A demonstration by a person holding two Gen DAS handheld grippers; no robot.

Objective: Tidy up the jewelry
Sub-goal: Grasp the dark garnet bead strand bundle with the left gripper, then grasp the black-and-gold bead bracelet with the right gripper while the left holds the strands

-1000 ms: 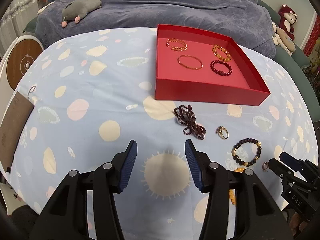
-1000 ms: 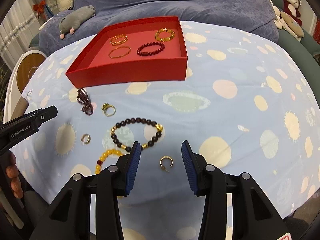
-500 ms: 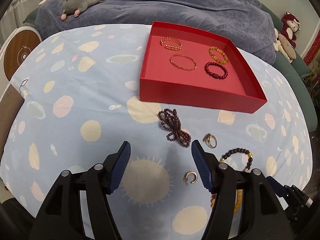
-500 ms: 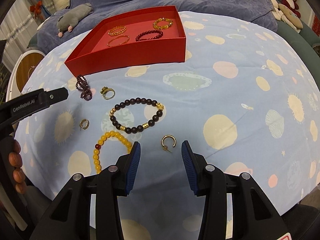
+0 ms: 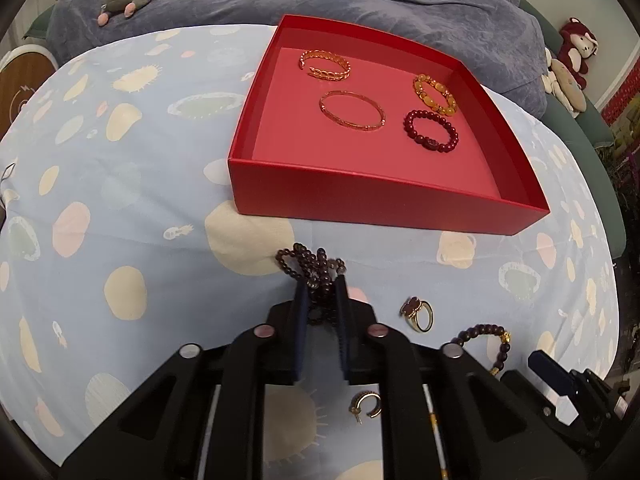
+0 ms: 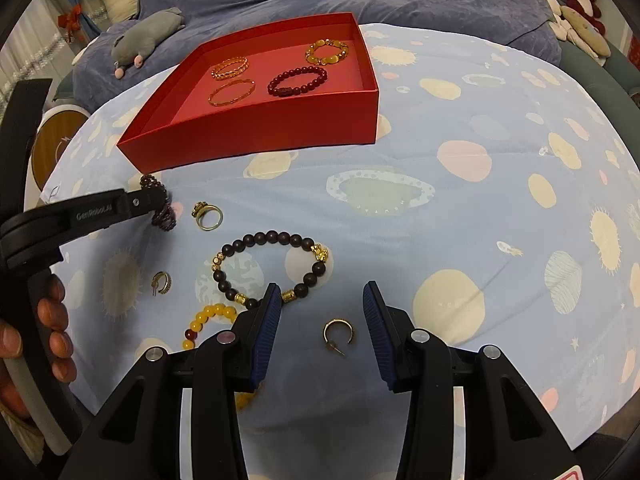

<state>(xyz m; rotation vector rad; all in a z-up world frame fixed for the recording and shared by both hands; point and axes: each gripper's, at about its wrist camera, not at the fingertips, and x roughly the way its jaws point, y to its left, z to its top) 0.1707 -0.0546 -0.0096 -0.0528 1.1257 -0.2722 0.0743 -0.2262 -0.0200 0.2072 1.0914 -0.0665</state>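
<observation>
pinching the dark garnet bead strand (image 5: 310, 270) on the planet-print cloth (image 5: 132, 208), left gripper (image 5: 321, 294) low over the fabric, blue pads (image 5: 301, 308) pressed in on the beads from both sides, loops of the strand spilling out ahead of the tips, just short of the red tray (image 5: 384, 204). resting inside that tray: a gold leaf cuff (image 5: 325, 66), a thin gold bangle (image 5: 352, 111), an amber bead bracelet (image 5: 435, 93) and a dark red bead bracelet (image 5: 431, 131), all apart from one another. lying near the clamped strand on the cloth, a gold ring with a dark stone (image 5: 417, 312). hovering over a small gold hoop earring (image 6: 338, 334), right gripper (image 6: 322, 304) with jaws spread wide, nothing between them, earring sitting in the gap below. curling just beyond the left pad, a dark bead bracelet with gold charms (image 6: 272, 270); tucked partly under that finger, a yellow bead bracelet (image 6: 210, 318). sitting further left, a second small hoop earring (image 6: 161, 283).
</observation>
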